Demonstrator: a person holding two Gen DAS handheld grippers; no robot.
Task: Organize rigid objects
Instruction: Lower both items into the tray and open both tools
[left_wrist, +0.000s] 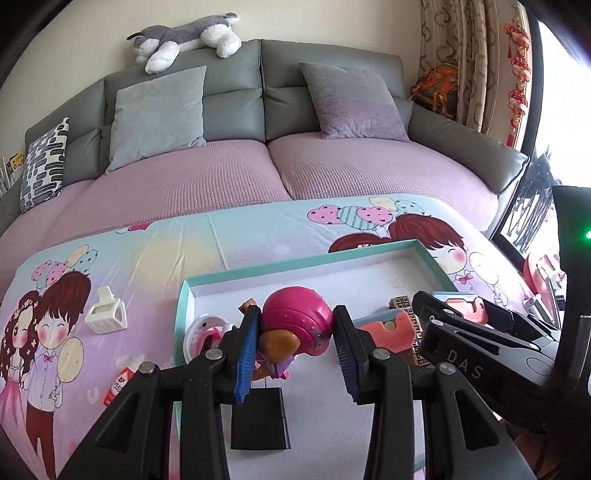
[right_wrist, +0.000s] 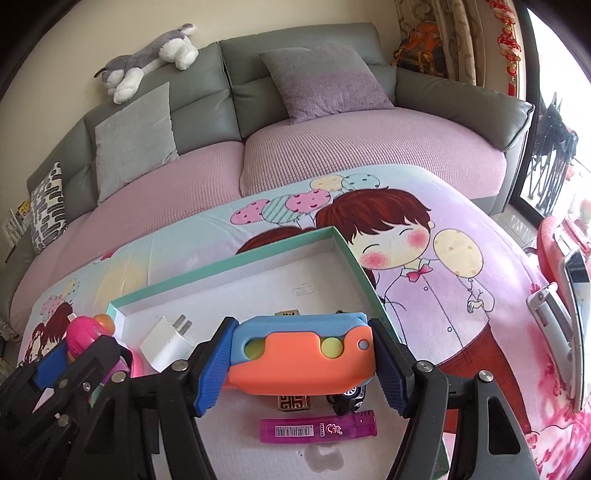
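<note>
Left gripper clamps a pink-helmeted figure above the tray. Right gripper clamps an orange-and-blue toy over the tray's right side. Only the left view shows a white clip outside on the cloth. Only the right view shows a charger and purple lighter inside.

A grey sofa with lilac seat covers stands against a cream wall; daylight enters from the window beside patterned curtains.

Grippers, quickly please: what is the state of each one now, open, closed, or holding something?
Left gripper: closed on the pink-helmeted toy figure.
Right gripper: closed on the blue-and-orange toy.
</note>
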